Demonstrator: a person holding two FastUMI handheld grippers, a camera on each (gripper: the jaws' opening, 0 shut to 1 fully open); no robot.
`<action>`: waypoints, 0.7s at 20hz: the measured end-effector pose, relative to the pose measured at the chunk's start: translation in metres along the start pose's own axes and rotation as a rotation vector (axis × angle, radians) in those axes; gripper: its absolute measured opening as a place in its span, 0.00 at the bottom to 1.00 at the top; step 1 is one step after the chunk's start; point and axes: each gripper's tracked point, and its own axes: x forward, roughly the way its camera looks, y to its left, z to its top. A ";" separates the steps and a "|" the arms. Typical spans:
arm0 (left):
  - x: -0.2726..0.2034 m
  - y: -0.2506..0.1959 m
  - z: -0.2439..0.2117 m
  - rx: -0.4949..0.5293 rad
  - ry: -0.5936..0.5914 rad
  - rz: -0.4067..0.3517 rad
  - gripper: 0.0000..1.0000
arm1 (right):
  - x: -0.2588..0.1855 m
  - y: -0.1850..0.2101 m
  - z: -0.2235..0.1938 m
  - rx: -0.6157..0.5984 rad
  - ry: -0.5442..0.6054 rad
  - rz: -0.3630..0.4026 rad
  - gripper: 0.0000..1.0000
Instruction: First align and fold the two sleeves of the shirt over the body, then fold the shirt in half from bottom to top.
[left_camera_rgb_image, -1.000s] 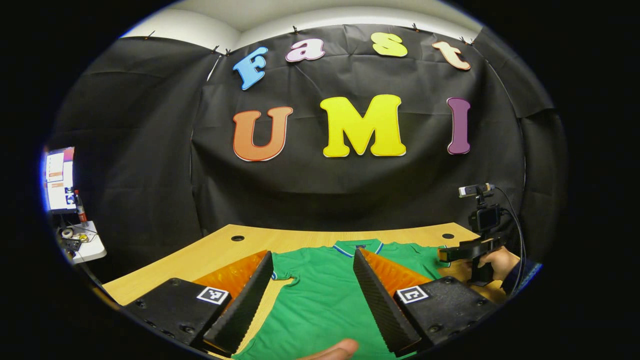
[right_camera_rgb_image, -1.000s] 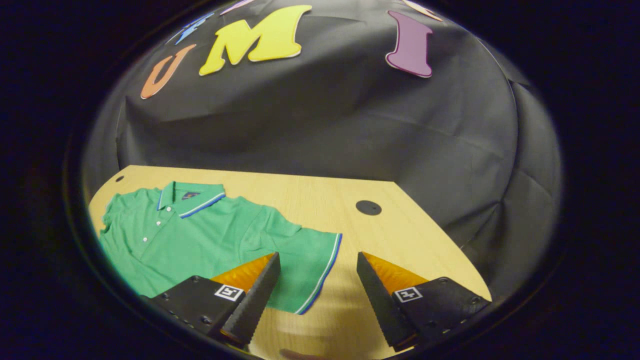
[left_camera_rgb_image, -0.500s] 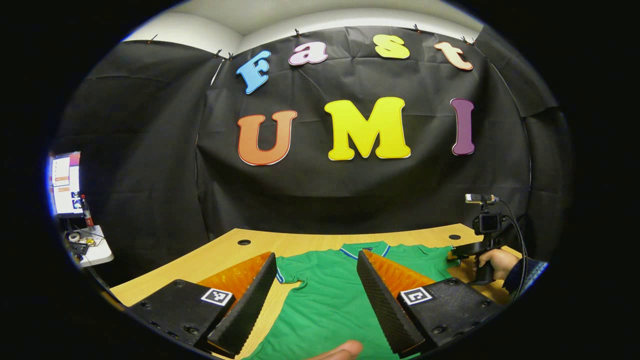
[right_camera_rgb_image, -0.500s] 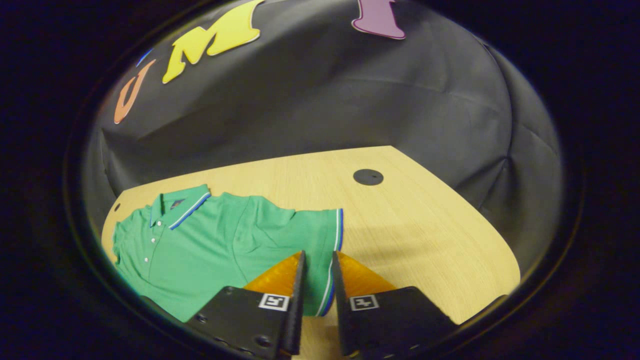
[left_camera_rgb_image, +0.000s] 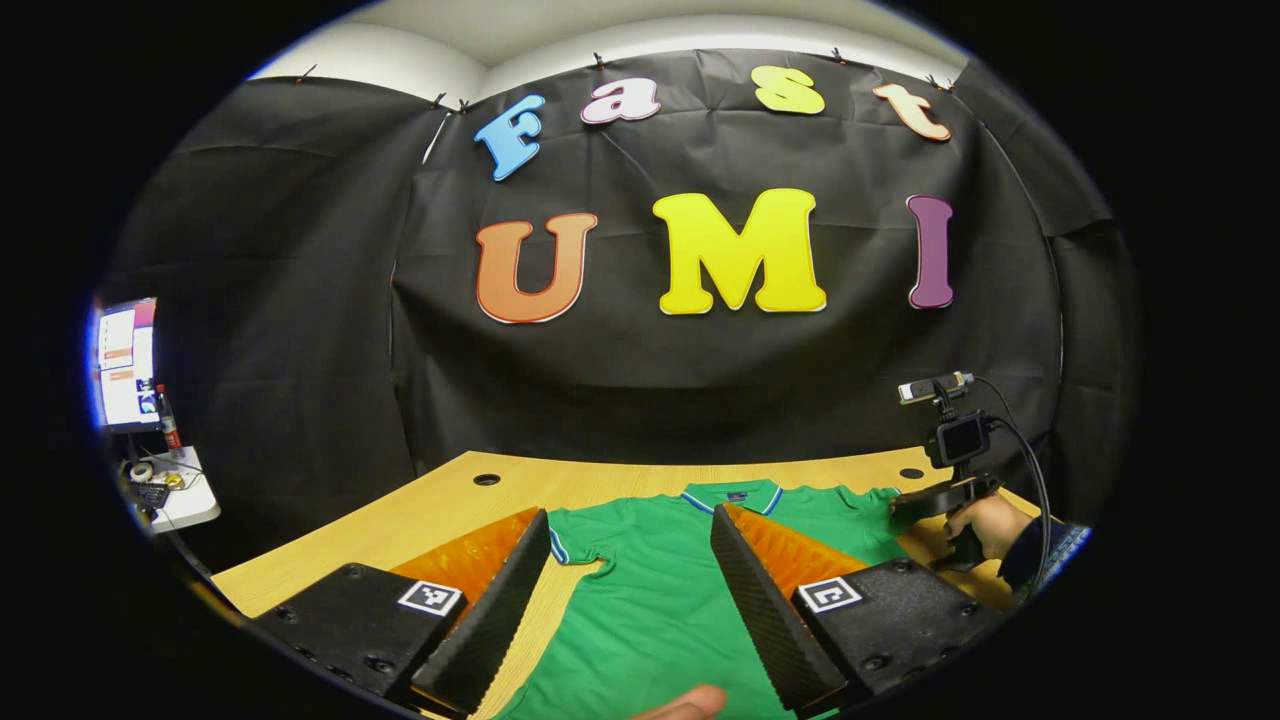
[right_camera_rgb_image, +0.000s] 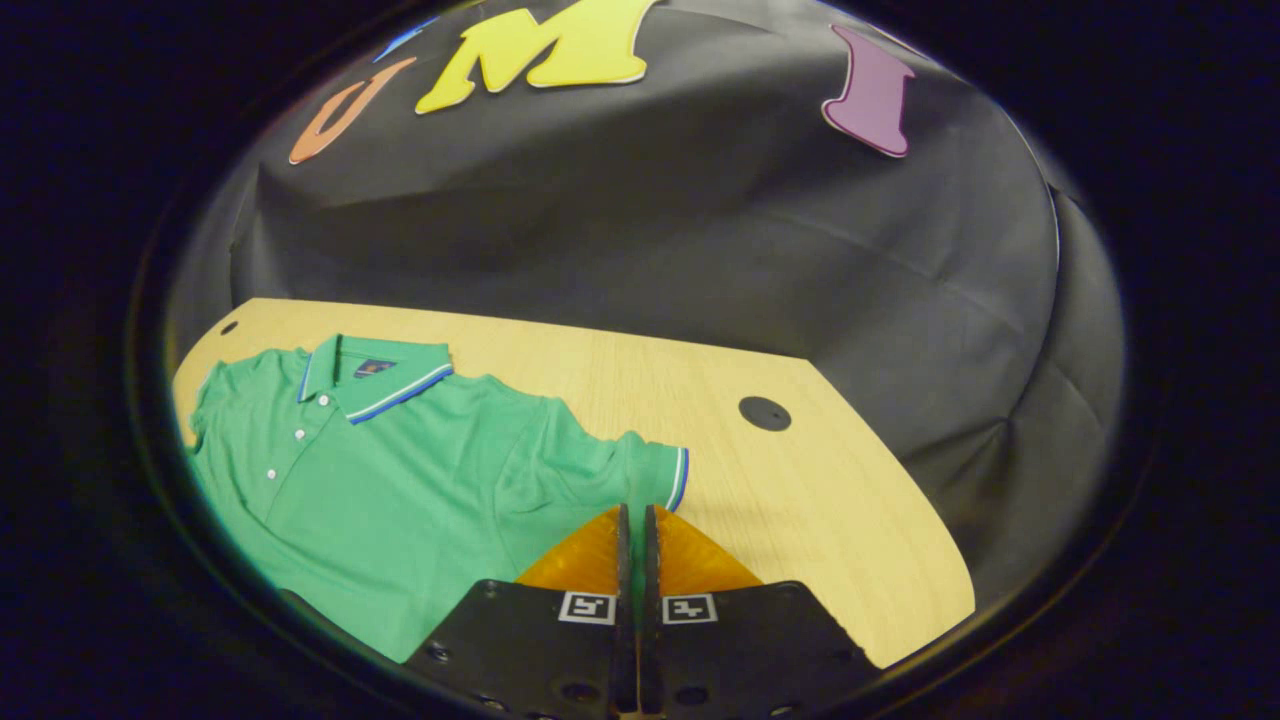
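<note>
On the counter (right_camera_rgb_image: 820, 470), the right hand-held gripper (right_camera_rgb_image: 634, 520) pinches the shirt (right_camera_rgb_image: 400, 480) sleeve (right_camera_rgb_image: 640, 465) for folding inward, while the left hand-held gripper (left_camera_rgb_image: 630, 580) waits wide apart.

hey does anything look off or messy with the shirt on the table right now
Nothing stands out. The green shirt lies flat, face up on the wooden table, collar neat. Its sleeve is bunched only where the right gripper pinches it. The left gripper hangs open above the shirt's body.

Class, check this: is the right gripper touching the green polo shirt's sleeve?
Touching. In the right gripper view, the right gripper is closed on the sleeve of the green polo shirt, near its striped cuff.
</note>
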 end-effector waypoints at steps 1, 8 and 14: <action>0.002 0.001 0.000 -0.002 -0.001 0.000 1.00 | -0.003 -0.001 0.004 -0.011 -0.011 -0.003 0.00; 0.006 0.002 -0.003 -0.005 0.007 0.000 1.00 | -0.035 0.035 0.039 -0.011 -0.088 0.075 0.02; 0.012 0.008 -0.009 0.005 0.018 0.026 1.00 | -0.079 0.116 0.064 -0.084 -0.173 0.282 0.09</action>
